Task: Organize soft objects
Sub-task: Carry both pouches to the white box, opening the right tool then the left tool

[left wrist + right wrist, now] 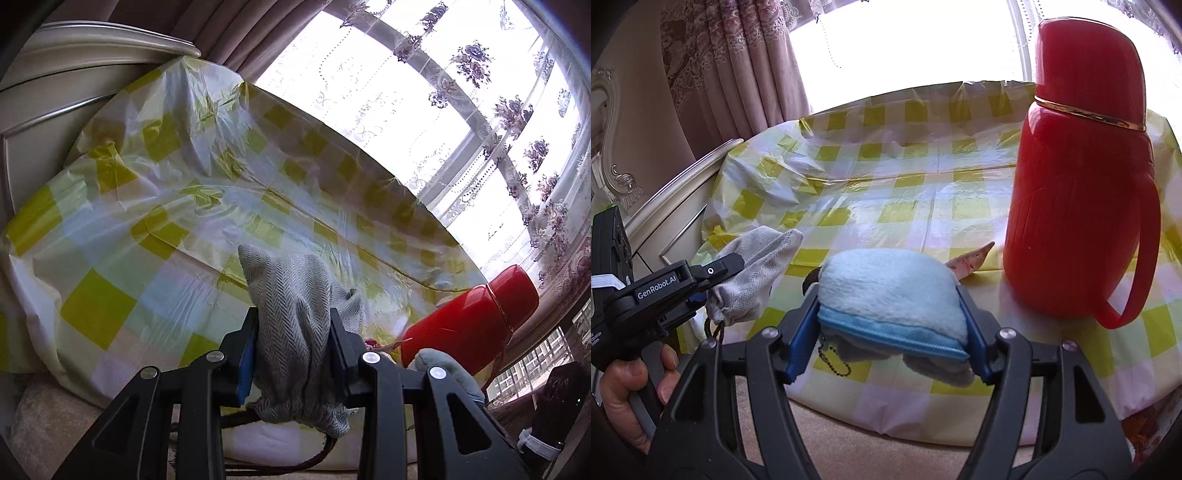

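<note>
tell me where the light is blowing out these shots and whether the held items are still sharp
Left wrist view: the window behind the lace curtain is blown white, the fisheye bends the table edge, and the grey pouch stays sharp. Right wrist view: the window is overexposed, glare sits on the checked tablecloth, and the blue plush pouch and red thermos are crisp.

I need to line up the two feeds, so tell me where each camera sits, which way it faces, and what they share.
Left wrist: on the left gripper, looking along its fingers at the grey drawstring pouch they clamp, checked tablecloth beyond.
Right wrist: on the right gripper, looking over the blue plush pouch it clamps; a hand shows.
Shared: red thermos, both pouches, tablecloth.
</note>
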Motion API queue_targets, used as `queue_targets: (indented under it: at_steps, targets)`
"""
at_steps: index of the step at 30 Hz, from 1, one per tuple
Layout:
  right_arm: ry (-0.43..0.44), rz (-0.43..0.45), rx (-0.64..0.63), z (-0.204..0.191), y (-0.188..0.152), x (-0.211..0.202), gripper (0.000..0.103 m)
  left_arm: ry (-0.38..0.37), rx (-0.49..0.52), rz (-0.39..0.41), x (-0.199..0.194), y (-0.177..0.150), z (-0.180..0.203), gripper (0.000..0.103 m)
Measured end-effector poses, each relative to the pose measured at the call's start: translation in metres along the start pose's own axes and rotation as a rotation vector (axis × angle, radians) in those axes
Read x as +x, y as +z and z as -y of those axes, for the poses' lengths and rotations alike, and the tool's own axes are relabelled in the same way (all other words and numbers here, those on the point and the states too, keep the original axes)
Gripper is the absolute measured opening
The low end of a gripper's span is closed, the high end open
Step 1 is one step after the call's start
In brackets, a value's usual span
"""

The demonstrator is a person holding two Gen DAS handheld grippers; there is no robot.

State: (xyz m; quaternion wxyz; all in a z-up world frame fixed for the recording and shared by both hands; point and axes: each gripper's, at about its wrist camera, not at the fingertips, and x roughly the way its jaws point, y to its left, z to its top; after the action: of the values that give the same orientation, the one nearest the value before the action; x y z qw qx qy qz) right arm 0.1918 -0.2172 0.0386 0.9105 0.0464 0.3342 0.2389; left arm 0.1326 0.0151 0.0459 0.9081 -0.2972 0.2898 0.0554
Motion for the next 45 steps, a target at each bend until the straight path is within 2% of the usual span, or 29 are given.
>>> queue_targets:
  at_steps: [8, 17, 36, 45]
  targets:
    - [-0.010, 0.022, 0.044, 0.021, -0.013, -0.038, 0.071, -0.065, 0.071, -0.024, -0.009, -0.022, 0.035, 0.035]
    - [-0.076, 0.044, 0.108, 0.063, -0.025, -0.082, 0.071, -0.156, 0.158, -0.069, -0.012, -0.048, 0.077, 0.035]
    - [-0.422, 0.014, 0.297, 0.208, -0.060, -0.174, 0.071, -0.247, 0.239, -0.136, -0.009, -0.076, 0.126, 0.035]
    - [-0.545, -0.043, 0.349, 0.252, -0.069, -0.191, 0.072, -0.310, 0.301, -0.182, -0.008, -0.096, 0.157, 0.035]
